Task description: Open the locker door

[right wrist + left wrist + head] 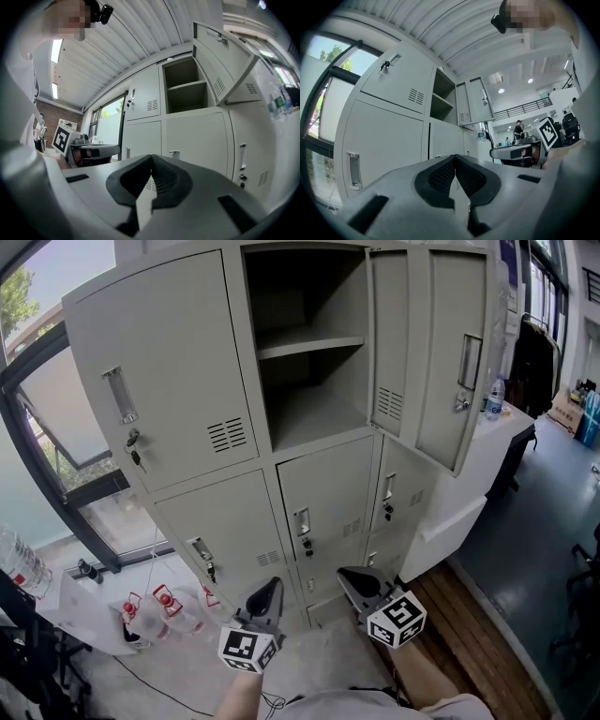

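A grey bank of lockers (216,512) fills the head view. Its upper middle compartment (309,381) stands open, with one shelf inside and nothing on it. That compartment's door (450,352) is swung out to the right, handle facing outward. The same open compartment (187,91) and door (225,70) show in the right gripper view. My left gripper (265,594) (455,157) and right gripper (352,579) (151,157) hang low in front of the bottom lockers, apart from them. Both are shut with nothing between the jaws.
The upper left locker door (159,371) is closed, with keys (133,448) in its lock. Water bottles (159,610) lie on the floor at the left below a window. A white table (487,446) with a bottle (495,397) stands to the right of the lockers.
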Demonstrator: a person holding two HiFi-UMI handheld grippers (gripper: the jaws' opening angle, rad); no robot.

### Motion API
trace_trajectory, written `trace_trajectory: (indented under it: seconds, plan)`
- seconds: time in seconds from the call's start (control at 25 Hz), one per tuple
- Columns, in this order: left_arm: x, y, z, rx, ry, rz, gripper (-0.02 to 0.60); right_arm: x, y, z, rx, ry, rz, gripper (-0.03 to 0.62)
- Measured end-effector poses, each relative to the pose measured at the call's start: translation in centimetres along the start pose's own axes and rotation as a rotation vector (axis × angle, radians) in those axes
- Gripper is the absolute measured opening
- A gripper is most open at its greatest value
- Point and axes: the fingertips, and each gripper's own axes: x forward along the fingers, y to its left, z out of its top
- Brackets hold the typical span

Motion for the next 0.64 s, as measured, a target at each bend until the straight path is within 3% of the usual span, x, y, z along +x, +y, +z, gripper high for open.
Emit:
trace_trajectory:
  seconds: [0.64]
  plan:
    - [0.2, 0.2, 0.2, -0.001, -0.002, -0.001, 0.008, -0.1, -1.0, 0.5, 0.005, -0.016, -0.037, 0.014]
